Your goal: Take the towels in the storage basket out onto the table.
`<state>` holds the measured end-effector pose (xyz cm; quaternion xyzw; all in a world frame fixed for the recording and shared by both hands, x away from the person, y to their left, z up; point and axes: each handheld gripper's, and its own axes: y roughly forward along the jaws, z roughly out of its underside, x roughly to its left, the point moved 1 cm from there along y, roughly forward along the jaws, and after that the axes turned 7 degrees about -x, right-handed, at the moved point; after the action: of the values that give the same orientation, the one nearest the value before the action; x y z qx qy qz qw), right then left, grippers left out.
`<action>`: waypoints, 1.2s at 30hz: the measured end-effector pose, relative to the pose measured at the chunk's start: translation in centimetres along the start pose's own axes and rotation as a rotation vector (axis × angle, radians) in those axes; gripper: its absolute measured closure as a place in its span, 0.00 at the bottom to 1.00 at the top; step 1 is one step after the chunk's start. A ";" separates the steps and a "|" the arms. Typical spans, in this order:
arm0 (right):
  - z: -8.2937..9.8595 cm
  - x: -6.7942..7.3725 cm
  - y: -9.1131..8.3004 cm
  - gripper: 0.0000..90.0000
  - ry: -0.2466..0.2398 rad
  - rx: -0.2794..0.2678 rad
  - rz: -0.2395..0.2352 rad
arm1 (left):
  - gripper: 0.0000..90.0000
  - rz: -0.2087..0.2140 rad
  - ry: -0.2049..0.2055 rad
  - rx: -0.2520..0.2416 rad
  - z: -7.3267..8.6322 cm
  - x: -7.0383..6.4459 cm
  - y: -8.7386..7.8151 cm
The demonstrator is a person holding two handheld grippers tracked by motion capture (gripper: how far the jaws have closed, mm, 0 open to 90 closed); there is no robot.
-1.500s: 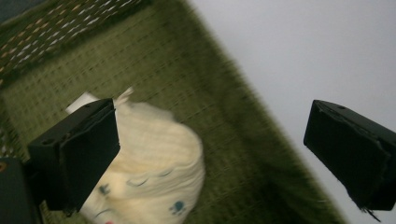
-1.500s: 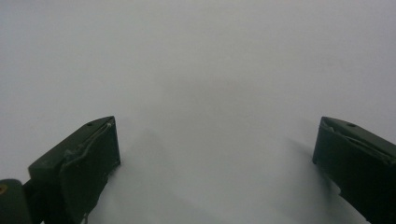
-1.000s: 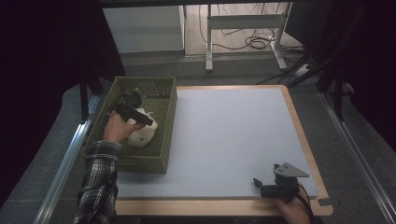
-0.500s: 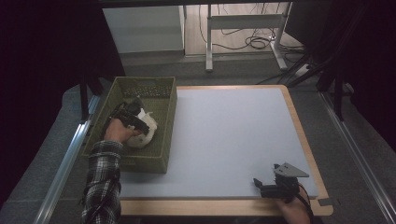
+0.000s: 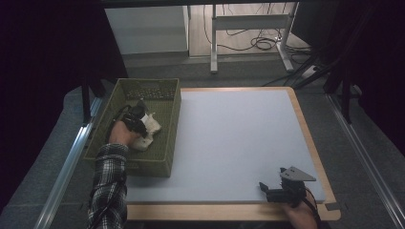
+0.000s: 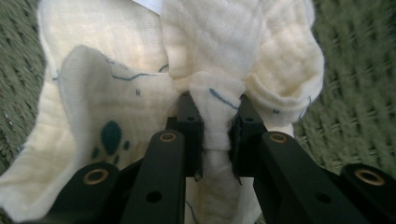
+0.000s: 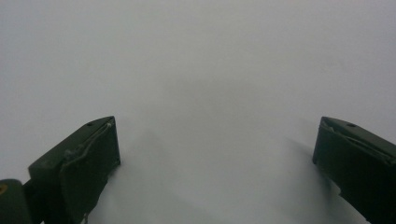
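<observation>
Cream waffle-textured cloth [image 6: 140, 93] bunches, pinched between left tongs [image 6: 215, 122], inside woven basket [image 5: 168, 100].

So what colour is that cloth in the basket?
Cream, with small dark teal prints and thin blue lines. The cloth shows best in the left gripper view.

The left tool [image 6: 215, 128] sits at the far left, its two black jaws drawn close together and pinching a fold between them. The left hand [image 5: 119, 135] grips it from behind, and the forearm in a checked sleeve [image 5: 107, 186] runs straight back toward the near edge. The right tool [image 5: 267, 188] rests low at the near right corner, pointing left, its jaws spread wide apart with nothing between them. The right hand [image 5: 300, 214] holds it from the near side.
</observation>
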<state>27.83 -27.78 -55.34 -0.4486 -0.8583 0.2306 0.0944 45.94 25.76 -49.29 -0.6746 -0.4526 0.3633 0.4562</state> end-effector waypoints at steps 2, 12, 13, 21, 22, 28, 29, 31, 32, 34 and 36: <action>0.0 0.0 0.0 0.01 -0.001 0.000 0.000 | 0.87 0.015 -0.008 -0.032 0.2 0.2 -0.7; 0.0 0.0 0.0 0.01 -0.001 0.000 0.000 | 0.86 0.043 0.008 -0.164 1.0 0.4 -4.4; 0.0 0.0 0.0 0.01 0.000 0.000 0.000 | 0.86 0.045 0.015 -0.199 1.1 0.2 -5.2; 0.0 0.0 0.0 0.00 -0.001 0.000 0.000 | 0.86 0.028 0.056 -0.284 1.4 0.1 -7.6; 0.0 0.0 0.0 0.01 -0.001 0.000 0.000 | 0.86 0.027 0.062 -0.297 1.5 0.0 -7.9; 0.0 0.0 0.0 0.01 0.000 0.001 0.000 | 0.86 0.010 0.099 -0.358 1.5 -0.7 -9.5; 0.0 0.0 0.0 0.01 0.000 0.001 0.000 | 0.86 0.010 0.099 -0.358 1.5 -0.7 -9.5; 0.0 0.0 0.0 0.01 0.000 0.001 0.000 | 0.86 0.009 0.101 -0.374 1.5 -0.8 -9.9; 0.0 0.0 0.0 0.01 0.000 0.001 0.000 | 0.86 0.005 0.102 -0.395 1.5 -0.9 -10.5; 0.0 0.0 0.0 0.01 0.000 0.001 0.000 | 0.86 0.007 0.101 -0.409 1.5 -0.9 -10.8; 0.0 0.0 0.0 0.00 -0.001 0.001 0.000 | 0.86 0.006 0.104 -0.433 1.6 -1.0 -11.6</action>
<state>27.82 -27.78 -55.34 -0.4483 -0.8583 0.2310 0.0943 40.90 27.25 -38.82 -0.7761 -0.4938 0.2236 0.3222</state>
